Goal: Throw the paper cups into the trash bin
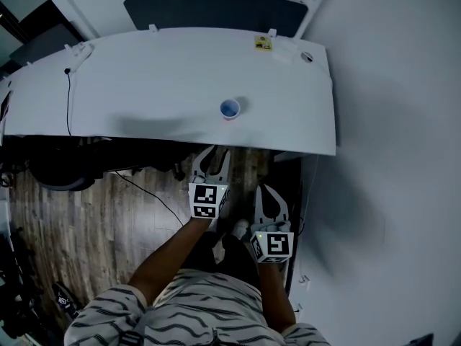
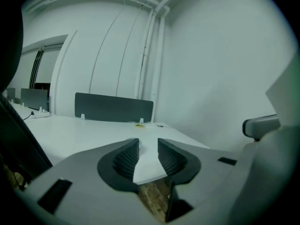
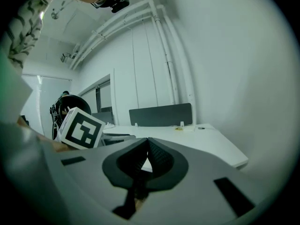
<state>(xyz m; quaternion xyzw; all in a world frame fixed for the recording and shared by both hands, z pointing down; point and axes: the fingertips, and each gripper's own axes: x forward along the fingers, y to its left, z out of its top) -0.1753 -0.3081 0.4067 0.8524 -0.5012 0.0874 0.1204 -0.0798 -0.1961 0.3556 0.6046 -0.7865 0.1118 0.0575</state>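
A paper cup (image 1: 230, 109) with a blue inside stands upright on the white desk (image 1: 144, 85), close to its front edge. My left gripper (image 1: 212, 156) hovers below that edge over the wooden floor, just short of the cup and pointing at it. Its jaws stand slightly apart with nothing between them, as the left gripper view (image 2: 148, 142) shows. My right gripper (image 1: 270, 194) is lower and to the right, its jaws pressed together and empty in the right gripper view (image 3: 147, 143). No trash bin is in sight.
A dark divider panel (image 1: 216, 9) runs along the desk's far edge, with a small yellow item (image 1: 263, 43) near it. A black cable (image 1: 69, 99) crosses the desk's left part. A dark chair (image 1: 54, 171) sits under the desk at left. A white wall (image 1: 396, 157) stands on the right.
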